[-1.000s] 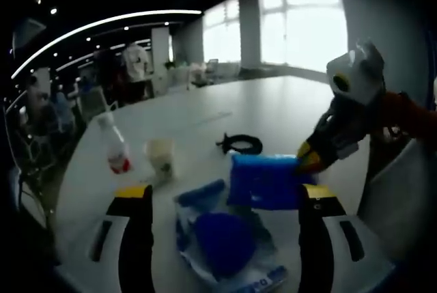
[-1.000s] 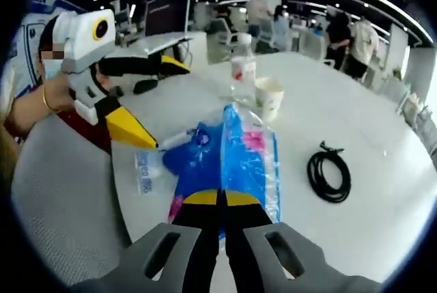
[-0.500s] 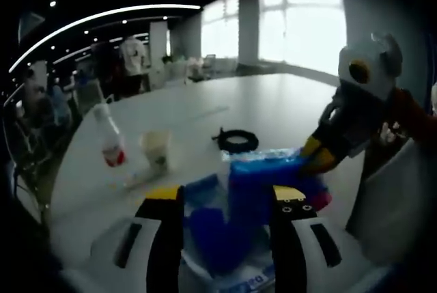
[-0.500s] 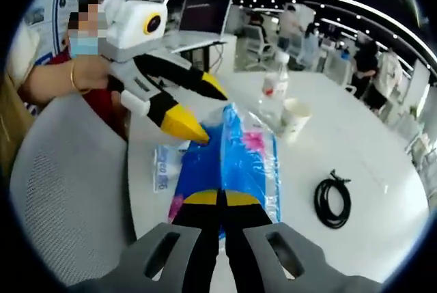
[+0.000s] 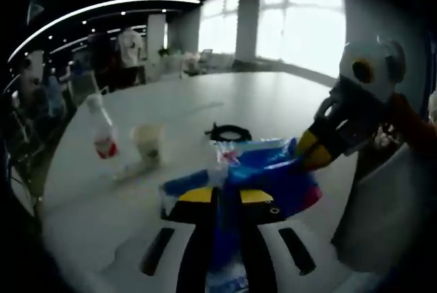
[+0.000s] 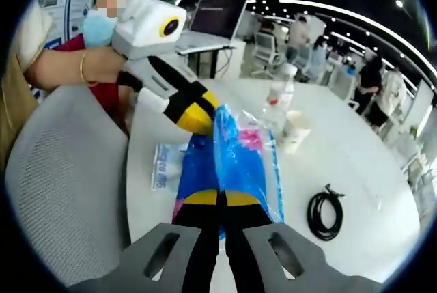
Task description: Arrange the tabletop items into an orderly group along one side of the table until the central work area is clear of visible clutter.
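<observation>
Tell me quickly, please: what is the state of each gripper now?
Left gripper: closed on the blue plastic bag.
Right gripper: closed on the same blue plastic bag, at its other end.

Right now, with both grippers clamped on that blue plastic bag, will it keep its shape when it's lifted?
Probably not. The blue plastic bag looks like thin, crinkled film, folding into a ridge between the left gripper and the right gripper, so it should sag. It seems light, and the glossy film may slip.

Bottle (image 5: 102,137), cup (image 5: 148,145), cable (image 5: 228,132) block far tabletop (image 5: 273,102)
</observation>
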Demonstrator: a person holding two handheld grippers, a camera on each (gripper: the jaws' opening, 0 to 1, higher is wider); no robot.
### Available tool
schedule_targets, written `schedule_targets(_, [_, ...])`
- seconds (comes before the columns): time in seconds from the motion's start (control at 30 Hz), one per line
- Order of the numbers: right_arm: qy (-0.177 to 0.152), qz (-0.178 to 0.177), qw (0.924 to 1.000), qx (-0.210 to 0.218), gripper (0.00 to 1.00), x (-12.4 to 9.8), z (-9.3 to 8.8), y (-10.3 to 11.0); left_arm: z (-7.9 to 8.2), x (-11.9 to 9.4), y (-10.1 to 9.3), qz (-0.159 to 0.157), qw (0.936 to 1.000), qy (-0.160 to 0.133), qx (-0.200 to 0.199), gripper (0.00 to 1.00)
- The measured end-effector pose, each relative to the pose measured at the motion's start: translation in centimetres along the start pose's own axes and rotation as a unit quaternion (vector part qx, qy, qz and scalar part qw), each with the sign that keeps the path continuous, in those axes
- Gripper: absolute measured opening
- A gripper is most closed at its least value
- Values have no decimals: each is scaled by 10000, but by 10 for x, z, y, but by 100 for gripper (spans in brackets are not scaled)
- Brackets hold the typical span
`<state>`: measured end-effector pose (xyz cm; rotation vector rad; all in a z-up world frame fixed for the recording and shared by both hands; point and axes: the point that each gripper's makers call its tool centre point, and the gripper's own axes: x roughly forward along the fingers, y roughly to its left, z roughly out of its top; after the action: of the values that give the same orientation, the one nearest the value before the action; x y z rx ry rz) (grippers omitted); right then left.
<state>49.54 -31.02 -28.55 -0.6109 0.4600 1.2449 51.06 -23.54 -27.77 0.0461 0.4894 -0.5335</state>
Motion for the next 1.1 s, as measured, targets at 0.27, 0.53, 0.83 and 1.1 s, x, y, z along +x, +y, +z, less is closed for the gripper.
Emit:
schedule_targets(0.27, [-72,-127,9997,194,1,-2,2,-6,4,-2,-1,-60,9985,-94,-530,0])
schedule_targets(0.53, [-484,-403,9895,1304,4,2,8,-19,13,-7,7,167,9942,-348,-1004,0])
schedule_targets(0.83, [-698,-1264,9632,2267,57,-8,2,-55,11,-7,16,456,9879,-398,-1428,0])
schedule_targets(1.1, [-691,-1467,9406,2982,60,-4,-6,-56,11,-14,33,802,9763,-599,-1919,0])
